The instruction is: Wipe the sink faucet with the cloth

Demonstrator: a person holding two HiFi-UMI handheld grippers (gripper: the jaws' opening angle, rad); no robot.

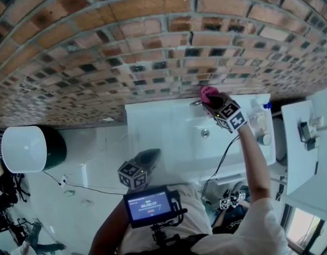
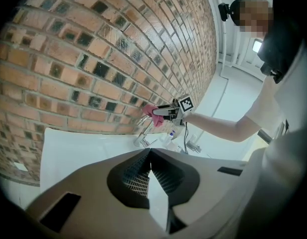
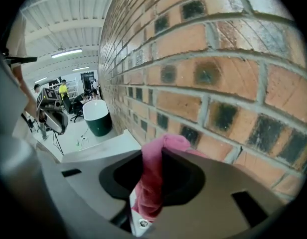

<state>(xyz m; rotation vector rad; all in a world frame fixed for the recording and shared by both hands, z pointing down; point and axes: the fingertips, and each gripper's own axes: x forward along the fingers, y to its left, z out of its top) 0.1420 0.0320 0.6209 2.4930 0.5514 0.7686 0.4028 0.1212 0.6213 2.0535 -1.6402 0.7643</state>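
Two grippers are in play, and nearest the person, above a small lit screen (image 1: 149, 205) mounted at the chest, the left gripper (image 2: 150, 153) hangs low by the front edge of the white rectangular sink (image 1: 169, 137). Its jaws are drawn together at the tips with nothing between them. A thin black cable (image 1: 224, 161) trails from the right gripper across the sink's front rim toward the person. Past it, the round metal drain (image 1: 205, 133) sits in the bare basin. At the back rim stands the curved chrome sink faucet (image 2: 140, 128), and the right gripper (image 3: 152, 153) is up against it, jaws clamped on a crumpled pink cloth (image 3: 168, 142) that bulges out beyond the tips and lies on the top of the faucet. Just to the right of the faucet, a few small white bottles (image 1: 258, 118), one with a blue cap, crowd the sink's back corner close to the right arm. A red-brown brick wall (image 1: 126, 47) rises directly behind the faucet, with the cloth nearly against it. Well off to the left, a round tub with a white inside and a dark green outside (image 1: 25, 149) stands on the pale floor.
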